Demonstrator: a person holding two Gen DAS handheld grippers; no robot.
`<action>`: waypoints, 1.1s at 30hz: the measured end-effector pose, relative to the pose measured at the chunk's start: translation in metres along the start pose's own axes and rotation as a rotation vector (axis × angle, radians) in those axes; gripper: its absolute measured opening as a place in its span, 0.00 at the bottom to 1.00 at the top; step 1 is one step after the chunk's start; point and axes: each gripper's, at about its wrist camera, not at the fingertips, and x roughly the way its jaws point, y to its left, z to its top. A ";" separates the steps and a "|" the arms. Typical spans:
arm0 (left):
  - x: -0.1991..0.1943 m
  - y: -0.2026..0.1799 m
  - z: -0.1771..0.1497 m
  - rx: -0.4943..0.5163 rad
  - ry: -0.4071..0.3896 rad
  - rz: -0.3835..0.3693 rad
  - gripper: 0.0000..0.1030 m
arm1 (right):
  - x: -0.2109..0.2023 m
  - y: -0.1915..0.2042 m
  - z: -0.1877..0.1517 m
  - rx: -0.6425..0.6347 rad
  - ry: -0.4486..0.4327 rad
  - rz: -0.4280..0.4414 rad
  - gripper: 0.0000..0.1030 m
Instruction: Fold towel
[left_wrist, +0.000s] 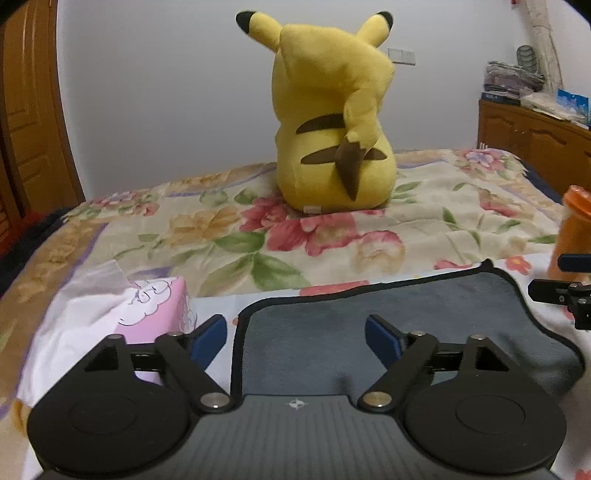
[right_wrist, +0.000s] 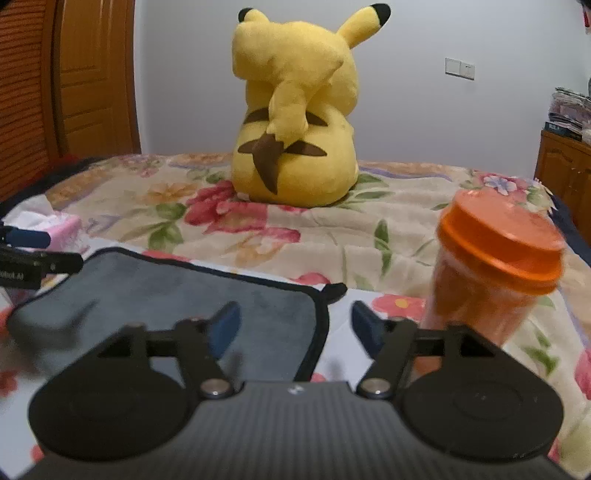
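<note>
A dark grey towel (left_wrist: 388, 314) with a black hem lies flat on the floral bedspread. My left gripper (left_wrist: 295, 339) is open and empty, hovering over the towel's near left edge. The towel also shows in the right wrist view (right_wrist: 166, 295). My right gripper (right_wrist: 295, 325) is open and empty, over the towel's near right edge; its left finger is above the cloth, its right finger beyond the hem. The right gripper shows at the right edge of the left wrist view (left_wrist: 569, 295), and the left gripper at the left edge of the right wrist view (right_wrist: 29, 258).
A big yellow plush toy (left_wrist: 328, 118) sits on the bed (left_wrist: 258, 229) behind the towel. A pink tissue box (left_wrist: 147, 310) lies left of the towel. An orange-lidded jar (right_wrist: 495, 266) stands right of it. A wooden cabinet (left_wrist: 532, 136) is at far right.
</note>
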 end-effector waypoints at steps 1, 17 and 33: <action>-0.005 -0.001 0.001 0.002 -0.002 -0.003 0.87 | -0.004 0.001 0.001 -0.001 -0.004 -0.001 0.81; -0.086 -0.008 -0.007 0.023 0.019 -0.049 1.00 | -0.076 0.032 0.006 -0.024 0.000 0.003 1.00; -0.165 -0.011 -0.016 0.040 0.035 -0.049 1.00 | -0.138 0.050 0.010 0.008 -0.012 -0.029 1.00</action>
